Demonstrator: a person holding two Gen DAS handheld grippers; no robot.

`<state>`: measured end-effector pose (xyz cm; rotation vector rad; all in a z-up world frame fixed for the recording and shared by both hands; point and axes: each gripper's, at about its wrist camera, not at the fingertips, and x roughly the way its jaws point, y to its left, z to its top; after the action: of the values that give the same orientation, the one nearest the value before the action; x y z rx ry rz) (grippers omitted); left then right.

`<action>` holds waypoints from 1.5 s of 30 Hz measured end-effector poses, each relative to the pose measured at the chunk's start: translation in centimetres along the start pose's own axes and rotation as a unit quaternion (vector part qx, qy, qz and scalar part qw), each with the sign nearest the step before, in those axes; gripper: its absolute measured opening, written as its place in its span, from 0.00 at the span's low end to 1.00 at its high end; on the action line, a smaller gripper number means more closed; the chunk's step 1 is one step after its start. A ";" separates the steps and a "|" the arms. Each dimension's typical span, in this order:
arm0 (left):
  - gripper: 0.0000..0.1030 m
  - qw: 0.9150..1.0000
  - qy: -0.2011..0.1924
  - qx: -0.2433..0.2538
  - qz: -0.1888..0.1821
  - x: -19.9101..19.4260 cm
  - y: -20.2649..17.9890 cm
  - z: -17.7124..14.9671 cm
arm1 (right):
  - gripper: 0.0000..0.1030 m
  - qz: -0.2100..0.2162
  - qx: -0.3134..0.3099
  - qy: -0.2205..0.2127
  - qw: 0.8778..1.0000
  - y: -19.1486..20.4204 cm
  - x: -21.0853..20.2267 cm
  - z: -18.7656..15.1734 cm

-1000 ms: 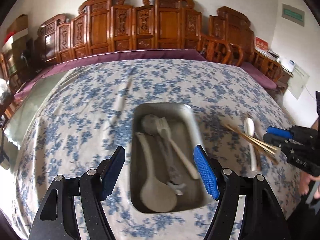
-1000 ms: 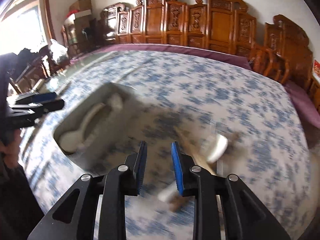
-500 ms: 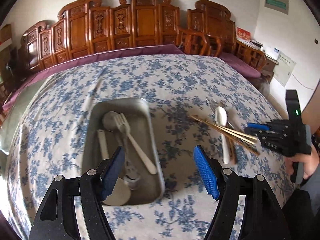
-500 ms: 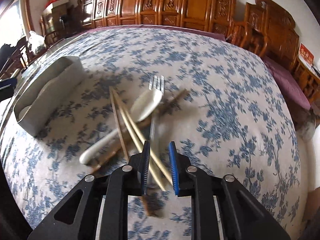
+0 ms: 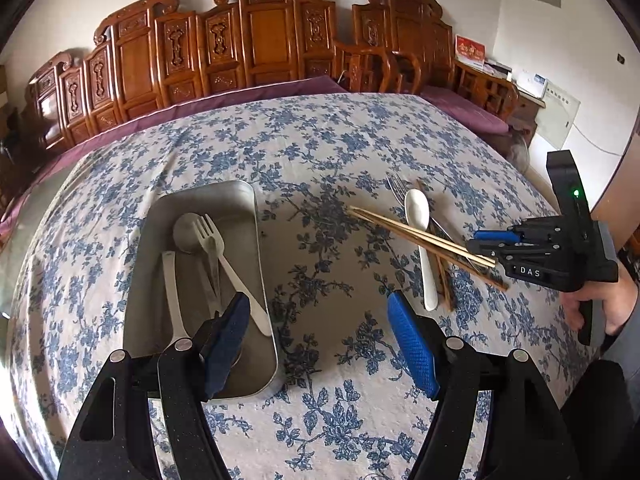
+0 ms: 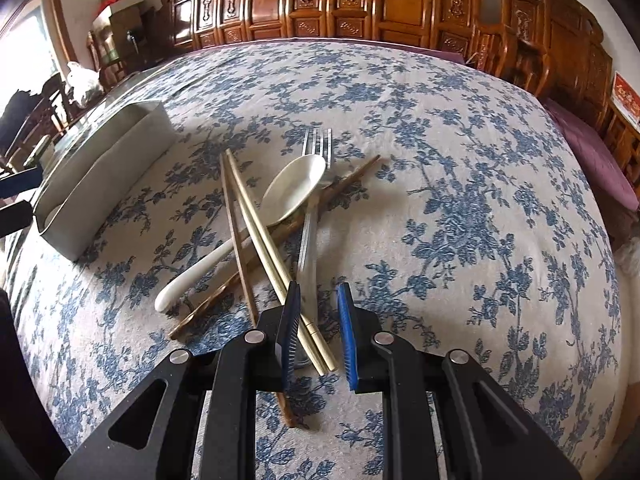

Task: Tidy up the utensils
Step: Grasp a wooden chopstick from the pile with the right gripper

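Table (image 5: 320, 152): covered by a blue-flowered cloth; carved wooden chairs (image 5: 264, 40) along the far side.

Tray (image 5: 240, 196): metal, rectangular, on the cloth at the left. Contents: grey spoon (image 5: 186, 232), pale plastic fork (image 5: 228, 264) lying across it, long white ladle (image 5: 172, 296) along the left wall. In the right wrist view only the tray's outer wall (image 6: 104, 168) shows.

Loose pile, right of the tray and apart from it: white spoon (image 6: 280, 196), bowl up; metal fork (image 6: 316, 184) beneath it, tines pointing away; pale chopsticks (image 6: 256, 220), a pair side by side, crossing the spoon handle; dark chopsticks (image 6: 236, 236), crossed under the rest.

Left gripper (image 5: 320, 336): jaws wide apart, holding nothing, hovering over the cloth with its left finger above the tray's near right corner.

Right gripper (image 6: 318, 324): jaws narrowly parted, low over the near end of the pile; the ends of the pale chopsticks and the fork handle lie between the pads. Whether a pad touches them cannot be told. Nothing clamped
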<state>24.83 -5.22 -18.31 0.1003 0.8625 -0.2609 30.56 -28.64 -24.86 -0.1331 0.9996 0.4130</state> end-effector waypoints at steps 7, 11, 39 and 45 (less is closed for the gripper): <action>0.66 1.000 0.004 0.004 0.001 0.3 -0.2 -0.1 | 0.21 0.008 -0.013 0.001 1.000 0.4 -0.1 -0.1; 0.66 1.000 0.005 0.005 0.001 0.4 -0.3 -0.2 | 0.21 0.007 -0.018 0.001 1.000 0.7 0.0 0.1; 0.66 1.000 0.017 0.017 0.006 1.3 -1.2 -0.8 | 0.15 -0.022 -0.063 0.025 0.997 1.8 1.5 1.0; 0.66 1.000 0.018 0.016 0.006 1.4 -1.2 -0.8 | 0.14 -0.017 -0.058 0.009 0.998 1.5 0.4 0.4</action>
<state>24.79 -6.44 -19.84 0.1406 0.8927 -0.2627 30.44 -27.02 -24.83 -0.2578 0.9899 0.4390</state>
